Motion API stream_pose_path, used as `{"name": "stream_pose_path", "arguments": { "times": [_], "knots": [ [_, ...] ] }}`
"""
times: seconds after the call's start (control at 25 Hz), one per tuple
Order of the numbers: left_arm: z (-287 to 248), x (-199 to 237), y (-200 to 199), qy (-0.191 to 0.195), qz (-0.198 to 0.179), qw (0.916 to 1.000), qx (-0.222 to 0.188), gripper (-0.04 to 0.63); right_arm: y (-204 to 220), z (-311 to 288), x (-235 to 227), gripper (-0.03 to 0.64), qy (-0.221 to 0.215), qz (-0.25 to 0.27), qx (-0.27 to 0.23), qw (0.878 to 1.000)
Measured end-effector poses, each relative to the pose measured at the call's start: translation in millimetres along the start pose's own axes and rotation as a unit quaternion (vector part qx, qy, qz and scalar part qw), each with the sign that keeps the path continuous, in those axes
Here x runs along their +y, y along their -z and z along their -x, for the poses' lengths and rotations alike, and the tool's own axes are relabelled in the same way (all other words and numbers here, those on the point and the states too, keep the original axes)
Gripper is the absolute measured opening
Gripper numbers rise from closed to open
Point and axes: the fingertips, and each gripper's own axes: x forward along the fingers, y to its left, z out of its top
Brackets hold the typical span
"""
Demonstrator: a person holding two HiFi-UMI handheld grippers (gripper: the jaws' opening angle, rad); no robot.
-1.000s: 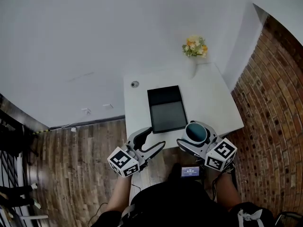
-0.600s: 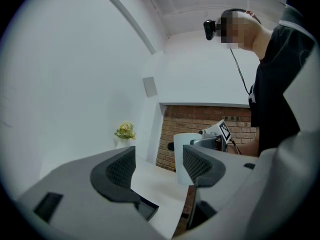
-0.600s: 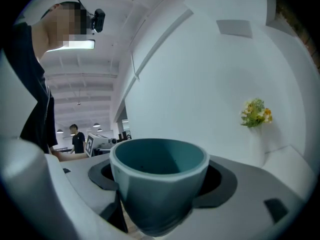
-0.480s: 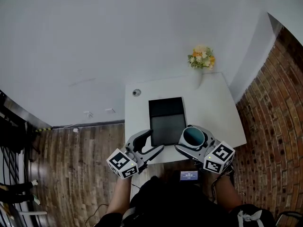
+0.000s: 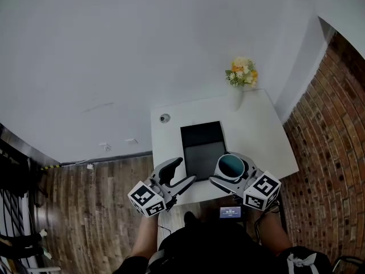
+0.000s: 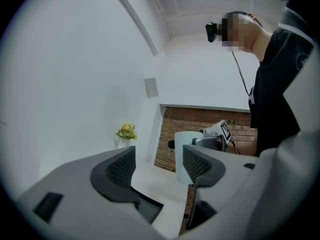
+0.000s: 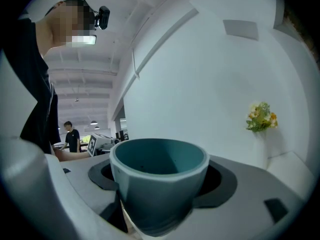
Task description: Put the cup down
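Observation:
A cup (image 5: 232,166), pale outside and teal inside, stands upright between the jaws of my right gripper (image 5: 231,171), which is shut on it above the near right part of the white table (image 5: 256,130). In the right gripper view the cup (image 7: 159,184) fills the gap between both pads. My left gripper (image 5: 175,173) hovers open over the table's near left edge with nothing between its fingers. The left gripper view looks past its open jaws (image 6: 159,166) at the cup (image 6: 184,149) and the right gripper's marker cube (image 6: 222,131).
A black rectangular tray (image 5: 202,144) lies in the middle of the table, just left of the cup. A vase of flowers (image 5: 242,74) stands at the far right corner, and a small round disc (image 5: 165,118) at the far left. A brick wall (image 5: 325,153) runs along the right.
Both grippers have come a little forward over the table's near edge, so the cup now sits beside the tray. The right gripper's hold on the cup is unchanged.

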Motion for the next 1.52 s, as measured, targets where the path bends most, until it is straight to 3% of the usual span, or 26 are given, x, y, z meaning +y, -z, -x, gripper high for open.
{"name": "stream_pose_path", "arguments": {
  "times": [0.56,1.0,1.52],
  "knots": [
    [2,-5,-4,0.023,0.007,0.9997,-0.007,0.301,2,1,8,0.403,0.017,0.009,0.006,1.000],
    [0,-6,-8,0.025,0.006,0.9996,-0.008,0.301,0,-5,3,0.403,-0.002,0.014,0.012,1.000],
    [-2,11,-14,0.011,-0.006,0.9999,-0.007,0.295,22,-121,-90,0.403,0.029,0.051,0.031,0.998]
  ]
}}
